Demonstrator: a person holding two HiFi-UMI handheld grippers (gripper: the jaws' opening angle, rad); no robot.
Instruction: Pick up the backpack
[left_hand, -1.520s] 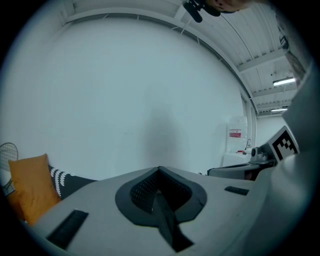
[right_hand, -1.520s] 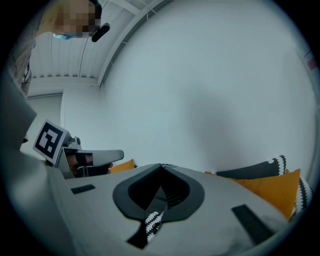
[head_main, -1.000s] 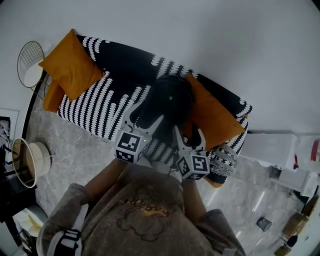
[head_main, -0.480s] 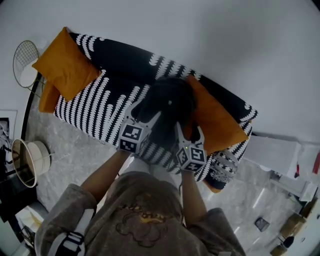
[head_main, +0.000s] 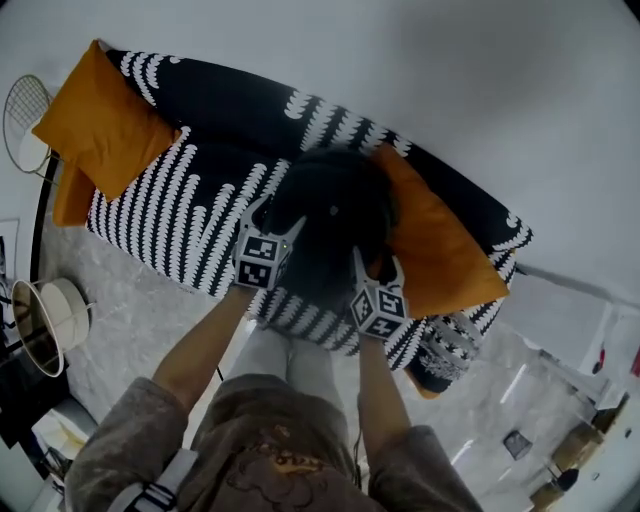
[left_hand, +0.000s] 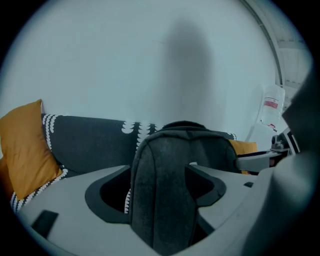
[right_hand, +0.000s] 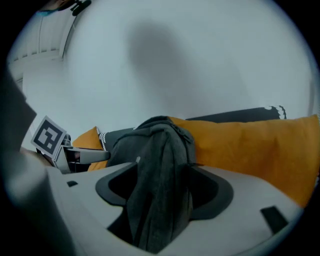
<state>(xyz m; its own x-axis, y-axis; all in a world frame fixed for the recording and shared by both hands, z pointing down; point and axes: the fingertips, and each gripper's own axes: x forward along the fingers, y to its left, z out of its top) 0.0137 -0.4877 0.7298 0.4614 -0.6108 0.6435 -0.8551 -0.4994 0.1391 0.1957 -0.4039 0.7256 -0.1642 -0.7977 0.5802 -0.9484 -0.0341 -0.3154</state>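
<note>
**Backpack (head_main: 335, 210) clamped by both claws over sofa (head_main: 190, 215)**

Head view: dark grey backpack sits upright over the seat of a black sofa with white scallop stripes, its right side touching a large orange cushion (head_main: 440, 250). Can't tell if its base rests on the seat. Left claw (head_main: 262, 212) is on the pack's left edge and right claw (head_main: 375, 265) is at its lower right. The marker cubes sit just behind each. Bare forearms run up from grey sleeves. A second orange cushion (head_main: 95, 115) is at the sofa's far left end, well apart from the pack. Grey marble floor (head_main: 130, 320) is below, with a round white bowl-like thing (head_main: 45, 315) at the left edge.

Left gripper view: left claw (left_hand: 157, 187) is closed narrow on a wide padded grey strap (left_hand: 160, 200) of the backpack, which fills the gap between the jaws. Pack body (left_hand: 200, 145) rises behind it. Sofa back and orange cushion (left_hand: 22, 150) at left, white wall above.

Right gripper view: right claw (right_hand: 162, 192) pinches a bunched fold of the backpack's grey fabric (right_hand: 160, 200), jaws pressed on either side. The orange cushion (right_hand: 245, 145) lies right behind the pack, touching it. The left claw's marker cube (right_hand: 48, 136) is at the left.
</note>
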